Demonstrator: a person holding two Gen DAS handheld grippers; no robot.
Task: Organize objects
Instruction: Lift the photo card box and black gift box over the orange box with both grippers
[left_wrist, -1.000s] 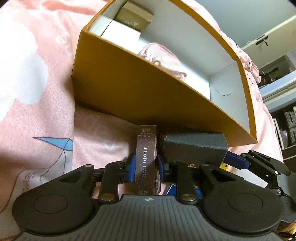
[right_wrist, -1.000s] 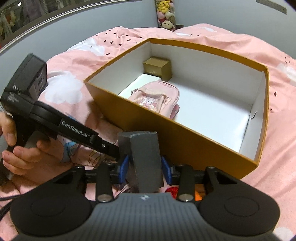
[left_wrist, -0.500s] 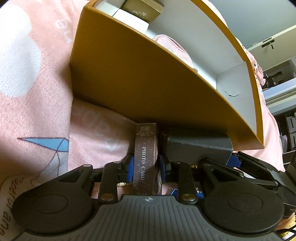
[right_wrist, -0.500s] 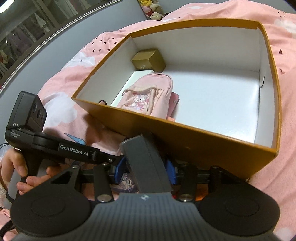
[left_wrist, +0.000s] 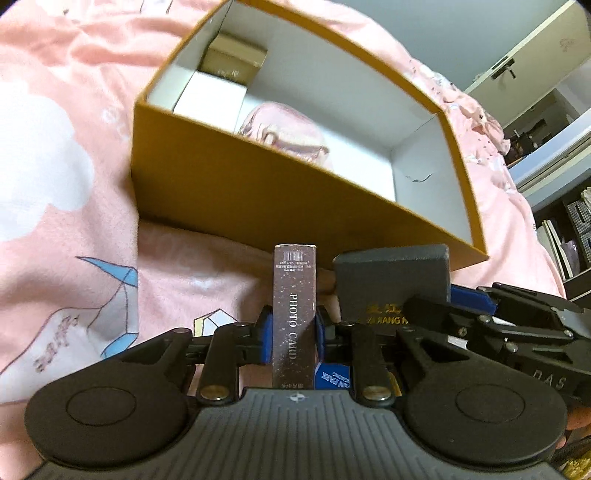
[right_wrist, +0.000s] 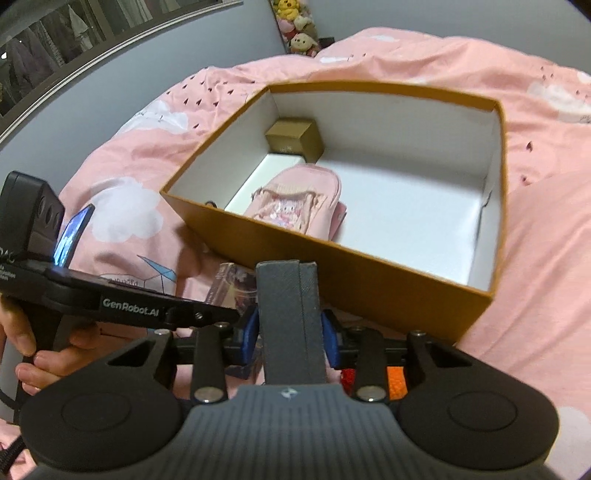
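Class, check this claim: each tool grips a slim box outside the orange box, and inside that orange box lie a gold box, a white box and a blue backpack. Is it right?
Not quite: the backpack is pink, not blue, as the right wrist view shows. The rest holds: the left tool grips the photo card box, the right tool grips the grey box, and the orange box holds a gold box and a white box.

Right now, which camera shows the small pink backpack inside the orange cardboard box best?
The right wrist view: the small pink backpack lies fully visible on the floor of the orange cardboard box. The left wrist view shows only its blurred top above the near wall.
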